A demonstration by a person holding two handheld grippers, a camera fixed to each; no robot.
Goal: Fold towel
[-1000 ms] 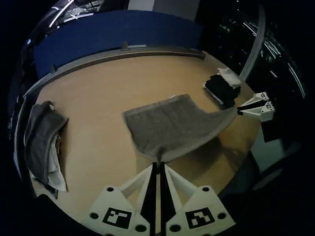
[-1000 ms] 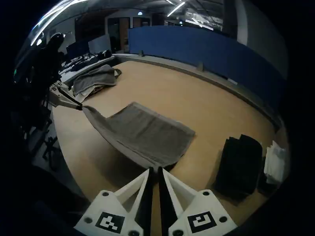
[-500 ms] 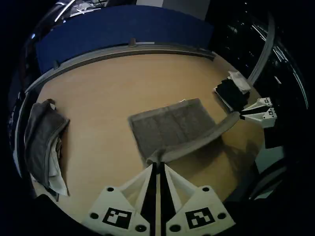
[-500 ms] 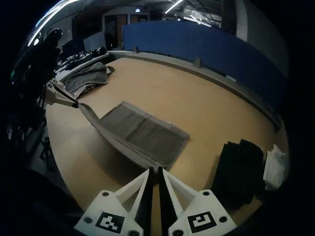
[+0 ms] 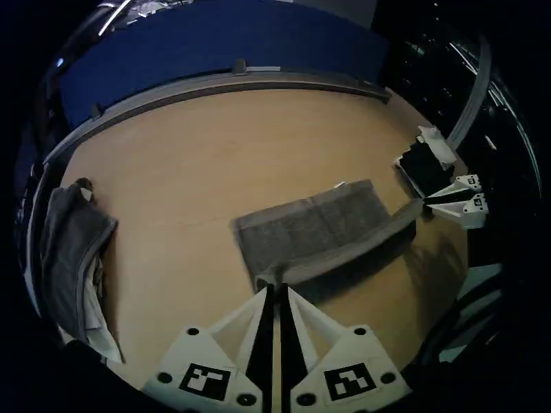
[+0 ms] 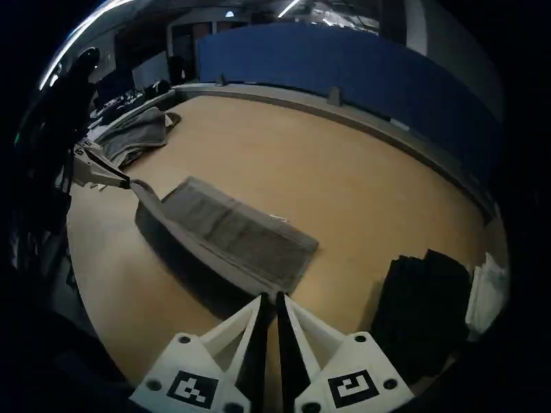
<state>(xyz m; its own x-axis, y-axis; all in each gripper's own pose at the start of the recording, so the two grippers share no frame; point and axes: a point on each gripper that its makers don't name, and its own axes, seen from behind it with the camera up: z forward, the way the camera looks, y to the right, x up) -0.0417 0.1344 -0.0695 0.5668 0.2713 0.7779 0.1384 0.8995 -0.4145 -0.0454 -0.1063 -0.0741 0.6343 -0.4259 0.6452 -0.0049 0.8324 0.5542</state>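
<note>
Left gripper (image 5: 277, 286) and right gripper (image 6: 270, 294) each pinch a near corner of the grey towel (image 5: 317, 224). That edge has moved up and forward over the half lying ahead on the table (image 5: 206, 158). Fold looks roughly halfway.

Pinches one corner of the towel (image 5: 310, 227) in the left gripper (image 5: 277, 286), jaws pressed together with no gap showing. Clamps the other corner of the same edge in the right gripper (image 6: 270, 296), jaws likewise closed. Holds both grippers raised off the desk (image 5: 206, 158) and well apart. Places each gripper far to the side in the other's view, tips aimed inward at its own towel corner.
</note>
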